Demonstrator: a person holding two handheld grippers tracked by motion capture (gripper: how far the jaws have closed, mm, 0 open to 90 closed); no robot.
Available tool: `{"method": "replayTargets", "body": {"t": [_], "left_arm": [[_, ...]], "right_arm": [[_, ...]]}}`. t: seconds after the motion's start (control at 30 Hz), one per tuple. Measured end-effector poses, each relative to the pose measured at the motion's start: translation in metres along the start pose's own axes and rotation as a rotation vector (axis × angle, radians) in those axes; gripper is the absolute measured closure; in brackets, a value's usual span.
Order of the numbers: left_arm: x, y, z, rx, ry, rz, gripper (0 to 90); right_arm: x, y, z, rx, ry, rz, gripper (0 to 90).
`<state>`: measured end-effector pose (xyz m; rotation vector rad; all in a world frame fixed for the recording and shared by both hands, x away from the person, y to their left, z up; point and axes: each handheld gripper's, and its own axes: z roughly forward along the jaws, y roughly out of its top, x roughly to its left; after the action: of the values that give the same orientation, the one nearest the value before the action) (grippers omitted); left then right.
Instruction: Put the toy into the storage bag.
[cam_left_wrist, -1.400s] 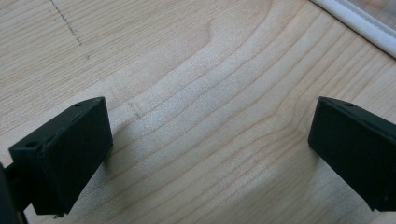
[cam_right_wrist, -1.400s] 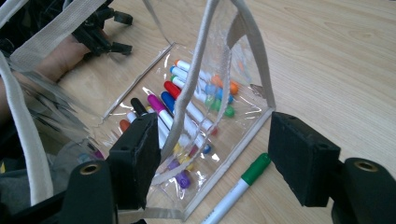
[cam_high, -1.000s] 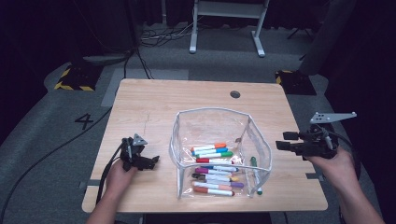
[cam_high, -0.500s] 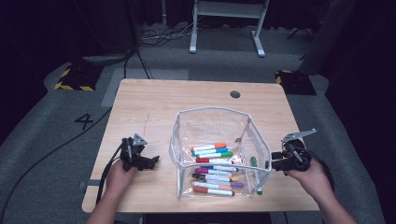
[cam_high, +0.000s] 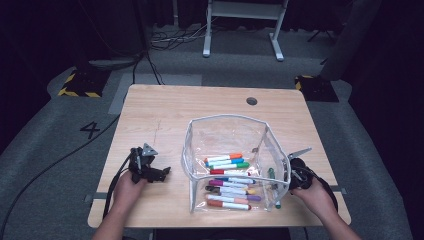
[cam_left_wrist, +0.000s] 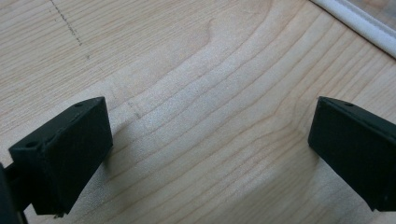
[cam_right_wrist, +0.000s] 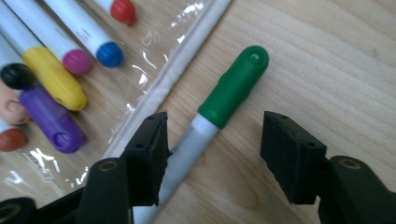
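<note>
Between the right gripper's (cam_right_wrist: 212, 154) closing jaws lies a green-capped marker (cam_right_wrist: 219, 107), ungripped.

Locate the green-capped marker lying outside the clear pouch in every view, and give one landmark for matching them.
High view: green-capped marker lies on the table just outside the clear pouch's right edge, beside the right gripper.
Left gripper view: bare tabletop between its jaws, with no marker.
Right gripper view: marker centre frame, between the open jaws.
Shared landmark: the pouch's white edge.
</note>
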<state>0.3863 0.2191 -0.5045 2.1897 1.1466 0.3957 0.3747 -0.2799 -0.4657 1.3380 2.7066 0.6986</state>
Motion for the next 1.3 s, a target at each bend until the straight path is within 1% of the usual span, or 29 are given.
{"method": "replayTargets", "body": {"t": [0.03,0.07,0.13,0.17,0.2,0.23,0.27,0.3,0.37,0.43,0.5,0.63,0.73,0.77,0.83,0.9,1.0,1.1,1.2,1.3], "left_arm": [[0.000,0.000,0.000,-0.002,-0.001,-0.001,0.0],[0.000,0.000,0.000,-0.001,-0.002,-0.003,0.0],[0.000,0.000,0.000,-0.002,0.000,0.002,0.0],[0.000,0.000,0.000,-0.001,0.000,0.000,0.0],[0.000,0.000,0.000,-0.001,0.000,0.000,0.0],[0.000,0.000,0.000,-0.001,0.000,0.000,0.0],[0.000,0.000,0.000,-0.001,0.000,0.000,0.0],[0.000,0.000,0.000,-0.001,0.000,0.000,0.0],[0.000,0.000,0.000,-0.001,0.000,-0.001,0.0],[0.000,0.000,0.000,-0.001,-0.001,-0.001,0.0],[0.000,0.000,0.000,-0.001,0.000,0.000,0.0],[0.000,0.000,0.000,-0.001,-0.002,-0.003,0.0],[0.000,0.000,0.000,-0.001,-0.001,-0.001,0.0],[0.000,0.000,0.000,0.000,0.000,0.000,0.0],[0.000,0.000,0.000,-0.001,0.000,0.000,0.0],[0.000,0.000,0.000,-0.001,0.001,0.000,0.0],[-0.001,-0.001,0.000,-0.007,0.005,-0.011,0.0],[-0.001,-0.001,0.000,-0.003,0.005,-0.007,0.0],[-0.001,-0.001,0.000,-0.004,0.005,-0.009,0.0],[-0.001,-0.001,0.000,-0.004,0.006,-0.009,0.0]], "right_arm": [[0.000,0.000,0.001,0.011,-0.009,-0.006,44.6],[0.001,-0.001,0.002,0.010,-0.024,-0.016,47.3],[0.001,-0.001,0.001,0.024,-0.055,-0.021,55.1],[0.001,-0.001,0.001,0.026,-0.076,-0.023,60.6],[0.001,-0.002,0.000,0.033,-0.108,-0.028,68.4],[0.001,-0.002,-0.001,0.042,-0.122,-0.028,75.0],[0.001,-0.003,-0.001,0.047,-0.147,-0.033,75.8],[0.000,-0.003,-0.002,0.046,-0.156,-0.027,76.0],[-0.002,-0.003,-0.003,0.057,-0.149,-0.007,76.2],[-0.004,-0.003,-0.004,0.066,-0.155,-0.007,76.3],[-0.007,-0.003,-0.009,0.060,-0.132,0.000,76.4],[-0.010,-0.001,-0.026,0.012,-0.093,0.027,76.4],[-0.010,0.002,-0.043,-0.019,-0.075,0.025,76.4],[-0.010,0.003,-0.050,-0.034,-0.070,0.017,76.4],[-0.009,0.006,-0.060,-0.047,-0.065,0.014,76.4],[-0.007,0.010,-0.072,-0.065,-0.058,0.001,76.4],[-0.004,0.014,-0.085,-0.082,-0.046,-0.010,76.4],[-0.001,0.020,-0.101,-0.108,-0.034,-0.037,76.4],[0.002,0.025,-0.116,-0.127,-0.025,-0.049,76.4],[0.007,0.032,-0.131,-0.157,-0.024,-0.069,76.3]]}}
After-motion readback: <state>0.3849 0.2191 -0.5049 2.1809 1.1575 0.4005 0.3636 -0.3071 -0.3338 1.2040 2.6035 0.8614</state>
